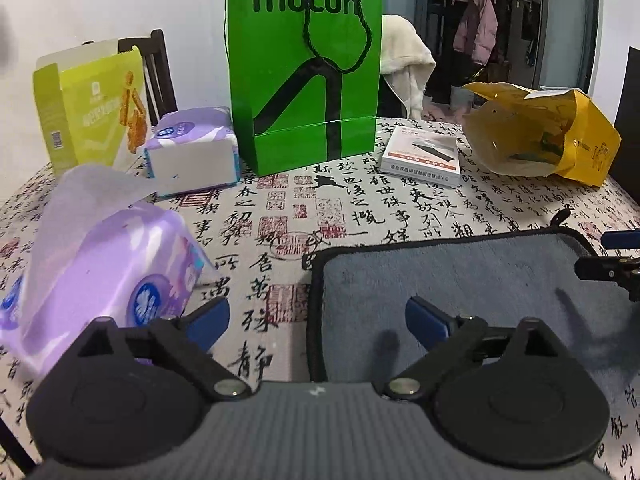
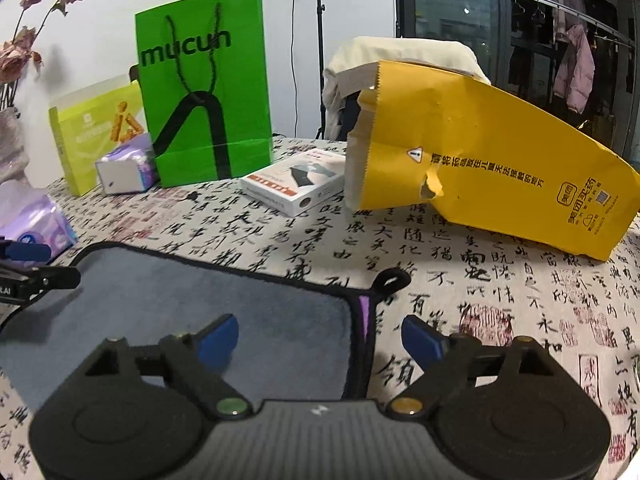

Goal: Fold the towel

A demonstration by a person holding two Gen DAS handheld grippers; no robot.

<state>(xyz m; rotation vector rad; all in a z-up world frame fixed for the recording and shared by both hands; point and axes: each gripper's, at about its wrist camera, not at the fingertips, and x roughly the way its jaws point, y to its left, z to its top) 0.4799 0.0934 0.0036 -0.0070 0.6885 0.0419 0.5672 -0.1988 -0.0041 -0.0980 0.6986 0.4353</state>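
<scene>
A grey-blue towel (image 1: 460,280) with a black hem lies flat on the calligraphy tablecloth; it also shows in the right wrist view (image 2: 200,304). My left gripper (image 1: 316,320) is open, straddling the towel's left edge above its near left corner. My right gripper (image 2: 320,338) is open, straddling the towel's right edge near its hanging loop (image 2: 392,280). Each gripper's tip shows at the edge of the other view: the right one (image 1: 612,264), the left one (image 2: 28,268). Neither holds anything.
A green paper bag (image 1: 304,72) stands at the back. Purple tissue packs (image 1: 100,264) lie left of the towel. A white box (image 1: 420,156) and a yellow paper bag (image 2: 492,160) lie behind and to the right. A yellow-green box (image 1: 92,112) stands back left.
</scene>
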